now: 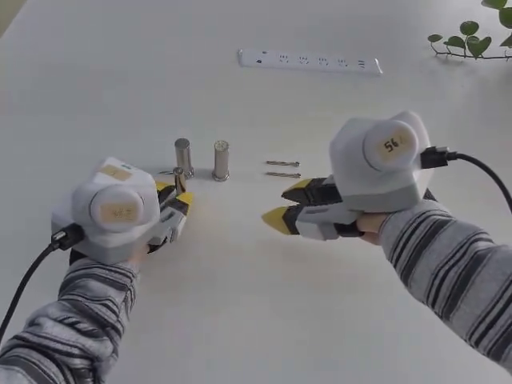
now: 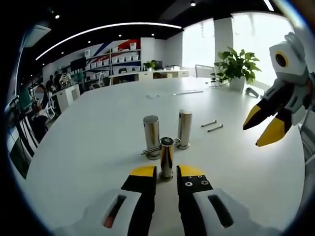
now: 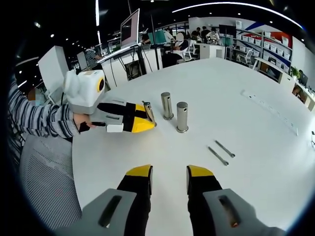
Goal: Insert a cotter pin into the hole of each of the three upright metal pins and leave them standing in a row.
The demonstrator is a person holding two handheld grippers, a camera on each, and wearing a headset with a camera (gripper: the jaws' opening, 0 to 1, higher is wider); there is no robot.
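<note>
Three upright metal pins stand on the white table. One [image 1: 183, 156] [image 2: 151, 135] and another [image 1: 221, 160] [image 2: 184, 128] stand side by side. The third [image 1: 179, 181] [image 2: 166, 157] stands nearer, between the tips of my left gripper [image 1: 178, 194] [image 2: 166, 173], which is shut on it. A cotter pin [image 2: 147, 150] runs crosswise through its top. Two loose cotter pins [image 1: 282, 169] [image 3: 221, 152] lie to the right. My right gripper [image 1: 284, 204] [image 3: 170, 172] hovers just below them, open and empty.
A white power strip [image 1: 310, 61] lies at the far side of the table [image 1: 240, 304]. A potted plant [image 1: 472, 36] sits at the far right corner. Desks, chairs and people are in the room behind.
</note>
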